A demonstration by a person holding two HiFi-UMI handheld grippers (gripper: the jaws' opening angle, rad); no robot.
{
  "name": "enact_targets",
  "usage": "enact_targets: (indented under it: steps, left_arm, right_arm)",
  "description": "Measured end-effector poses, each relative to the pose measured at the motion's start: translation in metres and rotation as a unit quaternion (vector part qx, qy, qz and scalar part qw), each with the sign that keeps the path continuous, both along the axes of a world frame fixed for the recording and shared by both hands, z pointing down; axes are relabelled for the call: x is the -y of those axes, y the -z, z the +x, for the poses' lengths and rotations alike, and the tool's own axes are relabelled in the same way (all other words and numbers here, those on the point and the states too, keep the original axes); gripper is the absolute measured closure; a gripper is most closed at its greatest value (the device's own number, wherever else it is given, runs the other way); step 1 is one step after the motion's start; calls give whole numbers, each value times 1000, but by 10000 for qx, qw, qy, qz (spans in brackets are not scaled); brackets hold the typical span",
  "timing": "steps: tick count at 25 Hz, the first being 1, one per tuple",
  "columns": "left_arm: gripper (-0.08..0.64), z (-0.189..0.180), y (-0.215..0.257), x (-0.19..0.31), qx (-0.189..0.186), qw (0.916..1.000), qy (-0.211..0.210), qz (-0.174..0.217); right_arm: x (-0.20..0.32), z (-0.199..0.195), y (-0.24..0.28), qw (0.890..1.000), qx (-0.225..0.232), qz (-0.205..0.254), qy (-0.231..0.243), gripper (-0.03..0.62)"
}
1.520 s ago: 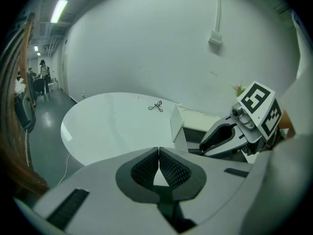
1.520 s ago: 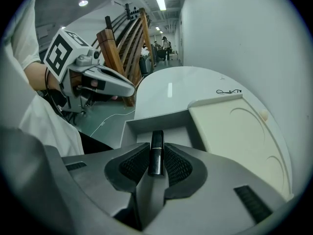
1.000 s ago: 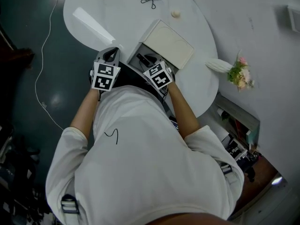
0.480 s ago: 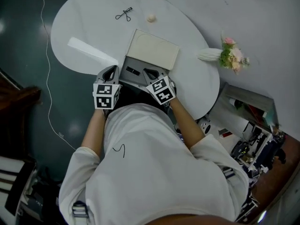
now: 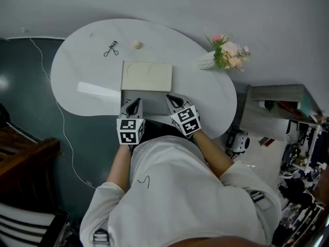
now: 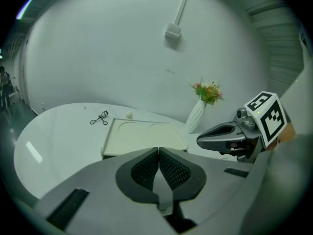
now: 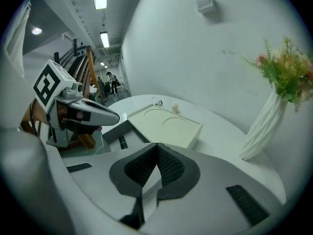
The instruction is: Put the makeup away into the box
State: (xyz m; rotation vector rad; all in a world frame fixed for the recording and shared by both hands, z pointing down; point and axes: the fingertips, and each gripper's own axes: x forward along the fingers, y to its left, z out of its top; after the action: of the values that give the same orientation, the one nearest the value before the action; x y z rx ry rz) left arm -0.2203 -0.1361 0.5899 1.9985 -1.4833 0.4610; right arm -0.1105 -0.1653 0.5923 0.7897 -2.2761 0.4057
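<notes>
The makeup box has a cream lid (image 5: 146, 76) with two round hollows and an open grey tray (image 5: 150, 98) on its near side. In the right gripper view a black stick-shaped item (image 7: 122, 142) lies in the tray (image 7: 111, 131) beside the lid (image 7: 166, 124). A black eyelash curler (image 5: 110, 49) and a small cream puff (image 5: 137, 45) lie on the table beyond the box. My left gripper (image 5: 134, 107) and right gripper (image 5: 172, 103) hover side by side at the tray's near edge. Both are shut, with nothing between their jaws.
A white vase of pink flowers (image 5: 226, 55) lies or leans at the table's far right, close to the wall. A flat white strip (image 5: 97, 90) rests on the white oval table (image 5: 205, 91) left of the box. Dark floor and a white cable (image 5: 64, 133) are at the left.
Both grippers have drawn back from over the box's open tray toward the table's near edge and risen. The head view has swung, so the box now sits square-on.
</notes>
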Motion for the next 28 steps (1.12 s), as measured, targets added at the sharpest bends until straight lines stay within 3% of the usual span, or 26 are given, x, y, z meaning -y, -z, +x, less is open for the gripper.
enact_targets:
  steps: [8, 14, 21, 28]
  left_arm:
    - [540, 73, 16, 8, -68, 9992, -390, 76]
    - [540, 94, 48, 29, -108, 9980, -426, 445]
    - [540, 92, 117, 54, -97, 9912, -125, 1315]
    - [540, 78, 207, 71, 42, 9694, 282, 2436]
  right_arm:
    - [0, 60, 20, 9984, 265, 159, -482, 594]
    - [16, 77, 55, 9935, 599, 608, -751, 594]
    - [41, 83, 128, 9807, 1097, 1347, -895, 594]
    - [67, 97, 223, 9507, 1368, 2613, -962, 594]
